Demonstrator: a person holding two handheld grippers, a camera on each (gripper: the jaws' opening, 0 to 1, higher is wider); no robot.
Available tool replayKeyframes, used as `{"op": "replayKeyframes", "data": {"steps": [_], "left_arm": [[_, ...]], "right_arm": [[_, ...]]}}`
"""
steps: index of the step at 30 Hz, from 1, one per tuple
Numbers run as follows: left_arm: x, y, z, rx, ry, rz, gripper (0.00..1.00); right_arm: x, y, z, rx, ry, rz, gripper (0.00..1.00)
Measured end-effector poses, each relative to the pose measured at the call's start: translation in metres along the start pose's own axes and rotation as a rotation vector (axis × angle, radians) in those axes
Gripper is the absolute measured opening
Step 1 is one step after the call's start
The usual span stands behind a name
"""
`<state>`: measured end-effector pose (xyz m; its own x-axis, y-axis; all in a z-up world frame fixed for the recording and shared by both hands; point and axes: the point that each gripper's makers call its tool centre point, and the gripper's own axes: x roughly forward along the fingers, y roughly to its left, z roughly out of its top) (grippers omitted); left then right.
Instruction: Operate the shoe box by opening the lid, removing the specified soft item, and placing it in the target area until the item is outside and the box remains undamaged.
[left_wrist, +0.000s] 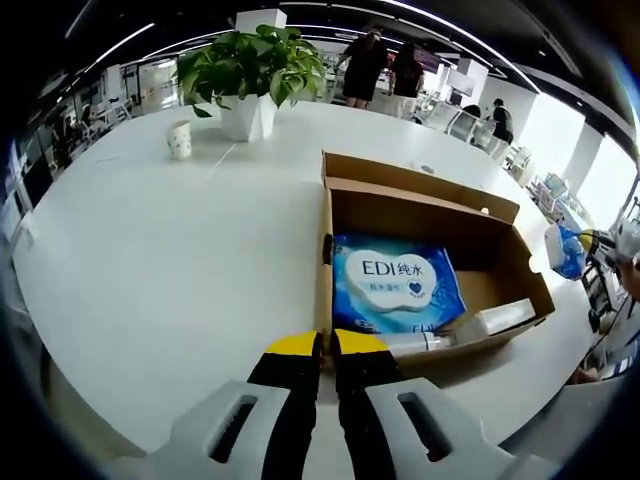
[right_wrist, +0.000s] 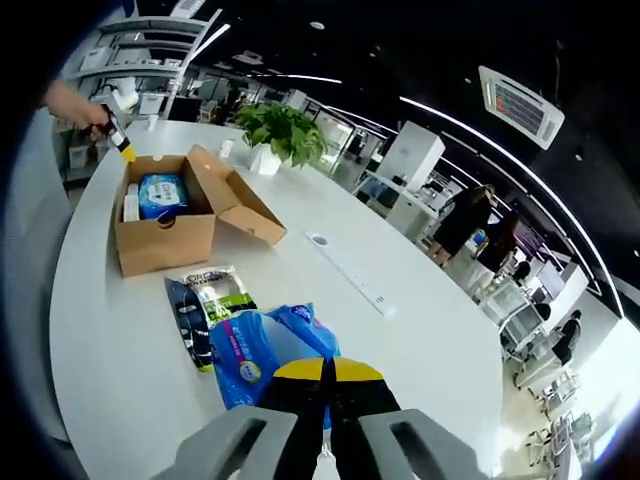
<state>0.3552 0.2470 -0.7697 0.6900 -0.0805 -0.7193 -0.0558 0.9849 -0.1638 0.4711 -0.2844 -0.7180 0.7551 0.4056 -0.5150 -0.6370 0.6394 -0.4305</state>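
Sitting open on the white surface (left_wrist: 150, 260), the shoe box (left_wrist: 420, 215) has its lid (right_wrist: 235, 205) folded back to one side. Inside it lies a blue pack of wet wipes (left_wrist: 395, 285) with a white label, flat on the bottom, and a white tube (left_wrist: 470, 330) rests along the near wall beside the pack. The left gripper (left_wrist: 327, 345) sits just short of the box's near corner, its yellow-tipped fingers (left_wrist: 290, 345) pressed together with nothing between them.

From the right gripper view the box stands well away across the surface, and the left gripper shows there beside the box, held in a person's hand (right_wrist: 85, 108). The right gripper (right_wrist: 327, 370) is low over a blue plastic bag (right_wrist: 270, 350), its fingers (right_wrist: 360, 370) closed together; whether they pinch the bag I cannot tell. A dark pouch with a green and white label (right_wrist: 205, 300) lies touching the bag, between it and the box. A white power strip (right_wrist: 350, 270) lies off to one side. A potted plant (left_wrist: 250, 70) and a paper cup (left_wrist: 179, 138) stand beyond the box.
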Motion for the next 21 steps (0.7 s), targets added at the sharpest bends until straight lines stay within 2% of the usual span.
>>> {"op": "replayKeyframes", "data": {"steps": [10,21], "left_arm": [[0.000,0.001,0.000,0.001,0.001,0.003,0.02],[0.001,0.001,0.001,-0.003,-0.001,0.002,0.02]], "right_arm": [[0.002,0.006,-0.028,0.021,0.052,-0.001,0.00],[0.005,0.013,-0.048,0.030,0.090,0.013,0.00]]}}
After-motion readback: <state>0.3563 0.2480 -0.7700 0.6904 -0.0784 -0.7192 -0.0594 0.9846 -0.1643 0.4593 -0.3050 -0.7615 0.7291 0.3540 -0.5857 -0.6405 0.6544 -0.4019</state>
